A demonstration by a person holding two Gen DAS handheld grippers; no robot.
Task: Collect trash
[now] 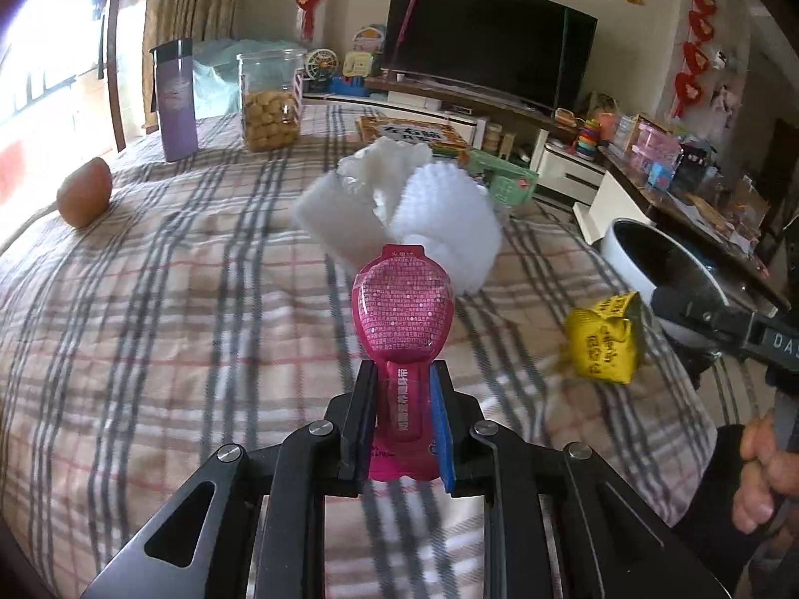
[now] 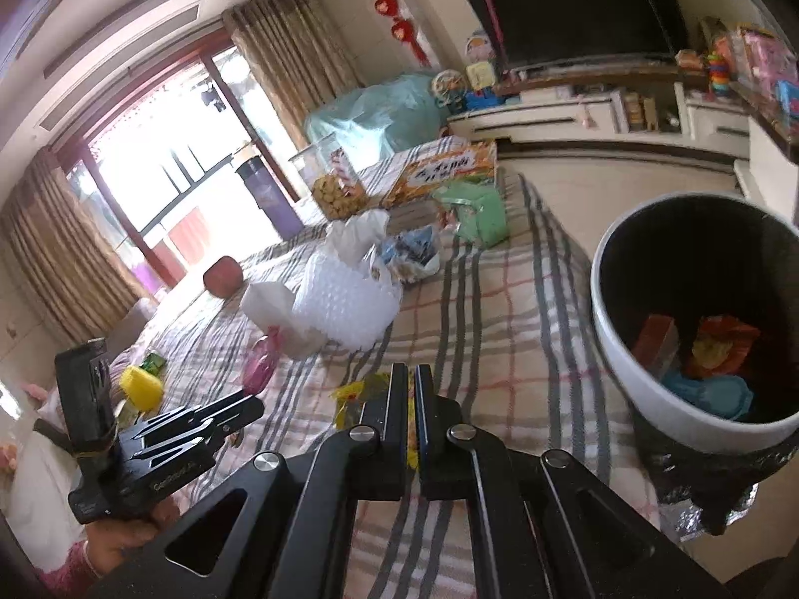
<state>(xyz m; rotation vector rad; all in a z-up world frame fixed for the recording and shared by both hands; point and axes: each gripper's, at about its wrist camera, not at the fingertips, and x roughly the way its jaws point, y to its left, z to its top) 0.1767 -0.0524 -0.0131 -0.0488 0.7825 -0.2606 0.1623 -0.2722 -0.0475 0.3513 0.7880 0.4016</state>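
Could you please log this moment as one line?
left claw: shut on pink packet | right claw: shut on yellow wrapper | bin: beside table

The left tongs [image 1: 402,389] reach forward, level above the counter, their two fingers [image 1: 360,399] pressed in on the stem of a pink packet [image 1: 403,309]. The right tongs [image 2: 411,399] sit further right, near the bin, fingers [image 2: 394,409] drawn almost together on a yellow wrapper [image 1: 604,344], which hangs from their tips. A bare hand [image 1: 764,474] grips the right handle; another hand [image 2: 135,534] grips the left.
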